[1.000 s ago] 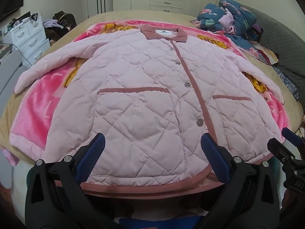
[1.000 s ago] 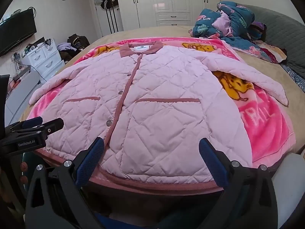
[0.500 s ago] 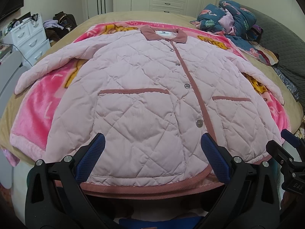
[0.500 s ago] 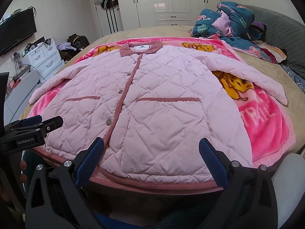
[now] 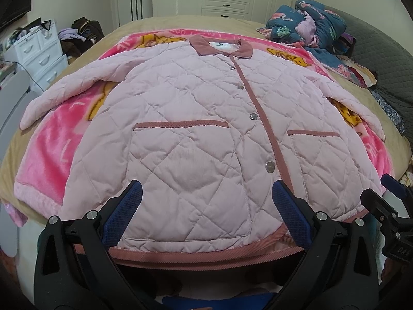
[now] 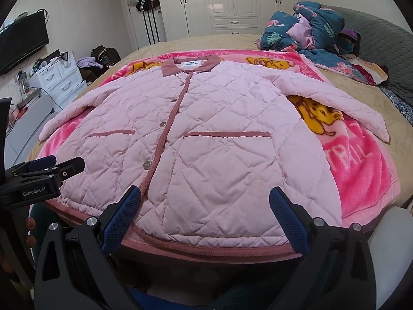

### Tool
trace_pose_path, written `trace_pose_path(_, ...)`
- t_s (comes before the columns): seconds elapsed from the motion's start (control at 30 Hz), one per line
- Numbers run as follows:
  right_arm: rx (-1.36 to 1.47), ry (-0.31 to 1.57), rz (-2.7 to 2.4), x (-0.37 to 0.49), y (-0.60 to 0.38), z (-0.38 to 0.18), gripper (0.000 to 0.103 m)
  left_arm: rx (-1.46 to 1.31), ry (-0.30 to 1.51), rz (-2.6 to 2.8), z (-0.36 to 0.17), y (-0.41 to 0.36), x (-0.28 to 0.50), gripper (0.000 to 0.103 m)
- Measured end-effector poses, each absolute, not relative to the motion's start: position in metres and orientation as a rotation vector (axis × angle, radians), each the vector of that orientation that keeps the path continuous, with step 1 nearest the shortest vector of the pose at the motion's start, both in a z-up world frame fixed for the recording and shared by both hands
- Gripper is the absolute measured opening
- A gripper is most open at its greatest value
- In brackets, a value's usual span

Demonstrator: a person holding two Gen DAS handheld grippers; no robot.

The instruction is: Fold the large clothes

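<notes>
On the bed (image 5: 160, 23), a pink quilted jacket (image 5: 206, 134) lay flat and buttoned on a bright pink blanket (image 5: 49, 160). White wardrobes (image 6: 232, 2) and a white drawer chest (image 6: 60, 77) stood behind. Both the left tongs (image 5: 206, 209) and right tongs (image 6: 204, 206) hung wide open by the hem, holding nothing.

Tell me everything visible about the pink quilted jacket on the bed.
The pink quilted jacket lies flat, front up, snapped shut, on a pink cartoon blanket. Padded diamond stitching, dusty-rose collar, placket, hem and pocket trims, silver snaps. Both sleeves spread outward. Its hem faces both open claws; neither touches it.
</notes>
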State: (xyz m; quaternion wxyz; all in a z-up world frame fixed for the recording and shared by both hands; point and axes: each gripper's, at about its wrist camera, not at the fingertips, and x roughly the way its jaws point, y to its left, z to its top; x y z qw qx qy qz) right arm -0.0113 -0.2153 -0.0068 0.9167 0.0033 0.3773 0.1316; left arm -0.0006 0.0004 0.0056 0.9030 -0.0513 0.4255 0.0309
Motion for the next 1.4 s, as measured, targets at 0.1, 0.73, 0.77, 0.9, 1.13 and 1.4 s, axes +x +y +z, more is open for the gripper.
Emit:
trace_pose_path(0.1, 0.007, 0.778, 0.269, -0.011, -0.215, -0.007, 0.099, -0.105, 0.879, 0.063, 0.006, 0.000, -0.001, 0.094)
trace_pose_path(0.73, 0.005, 0.782, 0.264, -0.005, -0.215, -0.006, 0.099, -0.101, 0.884, 0.058, 0.011, 0.003, 0.003, 0.094)
trace_pose_path(0.77, 0.004, 0.780, 0.262, -0.003, -0.214, -0.004, 0.099, -0.103, 0.883, 0.055, 0.011, 0.003, 0.004, 0.094)
trace_pose_path(0.9, 0.006, 0.774, 0.251, 0.006, -0.212, 0.002, 0.099, -0.100, 0.886, 0.054, 0.014, 0.005, 0.013, 0.094)
trace_pose_path(1.13, 0.004, 0.755, 0.254, 0.023, -0.203, 0.017, 0.099, -0.124, 0.871, 0.065, 0.026, 0.011, 0.033, 0.094)
trace_pose_path(1.4, 0.000, 0.746, 0.256, 0.046, -0.191, 0.031, 0.099, -0.132, 0.868, 0.082, 0.037, 0.017, 0.055, 0.094)
